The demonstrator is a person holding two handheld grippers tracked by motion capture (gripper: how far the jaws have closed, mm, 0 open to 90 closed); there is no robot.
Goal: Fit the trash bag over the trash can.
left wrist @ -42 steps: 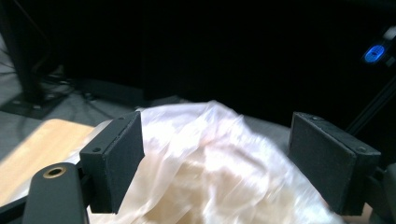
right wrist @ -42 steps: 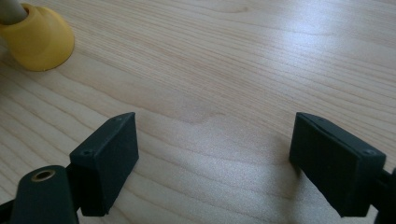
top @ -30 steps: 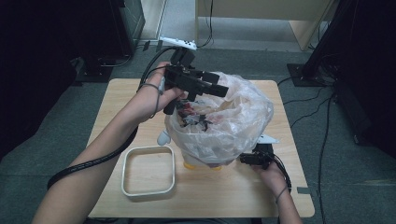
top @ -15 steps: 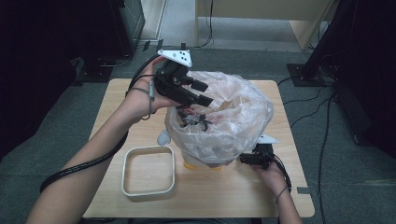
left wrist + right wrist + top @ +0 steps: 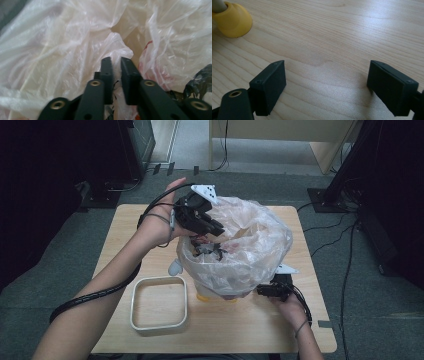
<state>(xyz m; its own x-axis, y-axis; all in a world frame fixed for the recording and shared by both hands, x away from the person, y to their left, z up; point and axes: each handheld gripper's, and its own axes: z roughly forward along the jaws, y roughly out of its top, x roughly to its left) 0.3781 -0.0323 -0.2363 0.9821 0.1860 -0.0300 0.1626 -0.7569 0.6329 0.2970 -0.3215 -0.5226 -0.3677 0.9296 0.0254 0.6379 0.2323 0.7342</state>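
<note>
A clear plastic bag (image 5: pixel 250 245) stands open in the middle of the wooden table (image 5: pixel 300 330), with black and red scraps (image 5: pixel 207 247) inside. My left gripper (image 5: pixel 216 230) reaches down over the bag's back-left rim. Its jaws have just been closing. In the left gripper view they (image 5: pixel 116 62) stand almost together, with a fold of the bag's film (image 5: pixel 117 47) bunched at their tips. My right gripper (image 5: pixel 264 291) rests low on the table at the bag's front right. Its jaws (image 5: pixel 327 75) are wide apart over bare wood, with nothing between them.
An empty white rectangular container (image 5: pixel 159 302) sits on the front left of the table. A yellow base (image 5: pixel 210 297) (image 5: pixel 233 21) shows under the bag, and a small white object (image 5: pixel 175 267) lies at the bag's left. A cable (image 5: pixel 95 297) trails along the left forearm.
The left gripper has swung back from over the bag's mouth to its back-left rim and tipped downward, and its jaws have come together. The right hand has not moved.
</note>
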